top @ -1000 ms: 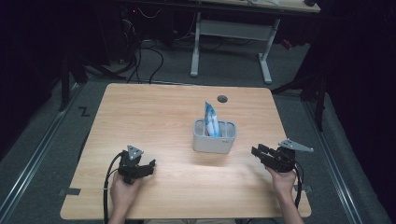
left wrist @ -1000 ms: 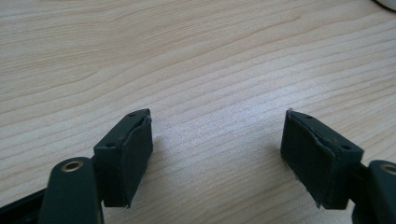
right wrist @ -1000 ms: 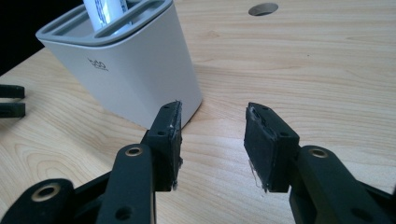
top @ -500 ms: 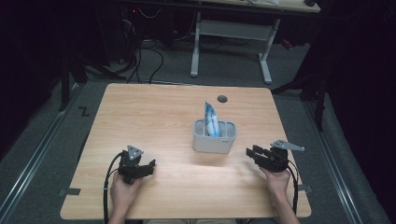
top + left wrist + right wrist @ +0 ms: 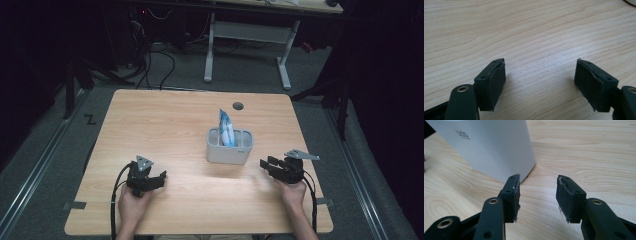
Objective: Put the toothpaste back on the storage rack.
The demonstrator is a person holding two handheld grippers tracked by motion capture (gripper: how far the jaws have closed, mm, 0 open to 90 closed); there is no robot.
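Note:
A white holder stands upright mid-table with a blue-and-white packet sticking out of its top. My right gripper lies on the wood just right of the holder and points at it. In the right gripper view the holder is close ahead on the left. The right gripper has just been opening its jaws, and nothing is between them. My left gripper rests near the front left of the table. In the left gripper view, that left gripper is open over bare wood.
The wooden table has a round cable hole near its far edge. A white desk frame and cables stand on the dark floor beyond. The person's hands come in from the front edge.
My right gripper has shifted a little left toward the holder, and its jaws look slightly wider. The left gripper has stayed where it was.

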